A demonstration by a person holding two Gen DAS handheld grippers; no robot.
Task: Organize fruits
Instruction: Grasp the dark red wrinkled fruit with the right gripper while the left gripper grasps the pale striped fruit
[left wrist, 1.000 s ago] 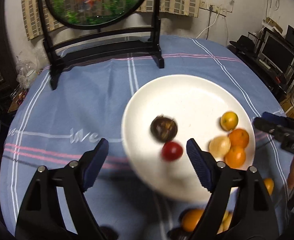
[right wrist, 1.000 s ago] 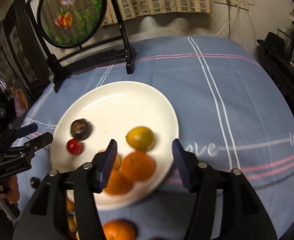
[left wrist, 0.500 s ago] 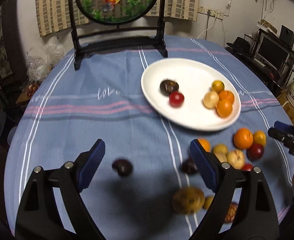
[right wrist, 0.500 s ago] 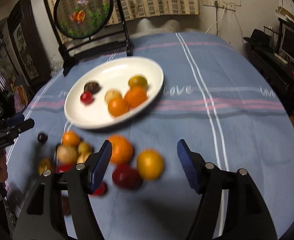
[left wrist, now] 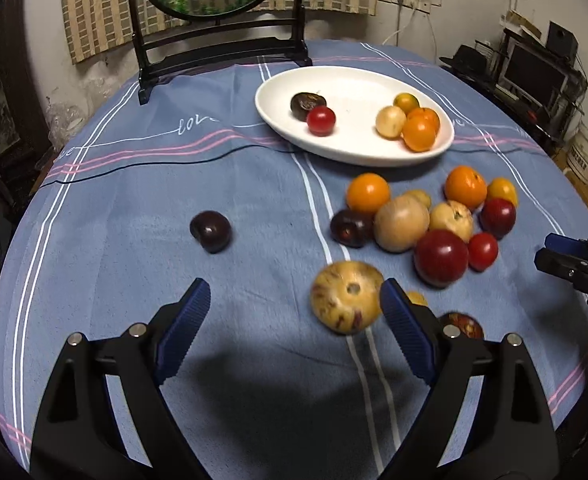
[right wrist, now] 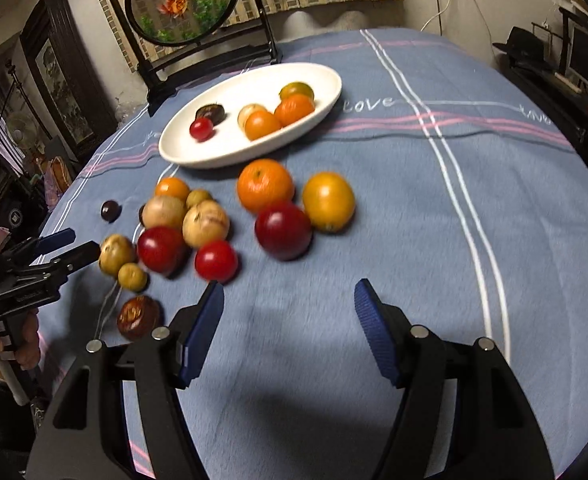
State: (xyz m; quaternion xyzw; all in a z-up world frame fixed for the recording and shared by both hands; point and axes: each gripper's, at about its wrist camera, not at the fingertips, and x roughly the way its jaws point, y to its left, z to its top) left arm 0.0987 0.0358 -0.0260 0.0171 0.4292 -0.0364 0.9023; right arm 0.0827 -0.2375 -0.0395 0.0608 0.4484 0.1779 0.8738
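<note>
A white oval plate [left wrist: 357, 84] [right wrist: 317, 112] at the far side of the blue tablecloth holds several fruits: a dark one, a red one, a pale one and oranges. A loose pile of fruit [left wrist: 425, 216] [right wrist: 214, 216] lies on the cloth nearer me. My left gripper [left wrist: 295, 320] is open and empty, low over the cloth, with a pale speckled fruit [left wrist: 345, 298] just inside its right finger. A dark plum [left wrist: 210, 231] lies apart to the left. My right gripper [right wrist: 290, 320] is open and empty, just short of a red tomato [right wrist: 216, 261] and a dark red fruit [right wrist: 282, 230].
A black stand with a round fish picture [left wrist: 218, 12] [right wrist: 182, 4] stands behind the plate. The table edge curves away on all sides. Furniture and a monitor [left wrist: 533, 72] stand at the right. Each gripper shows in the other's view at its edge.
Both grippers have pulled back from over the plate toward the near side of the table. The loose pile of fruit has come into view. Both stayed open.
</note>
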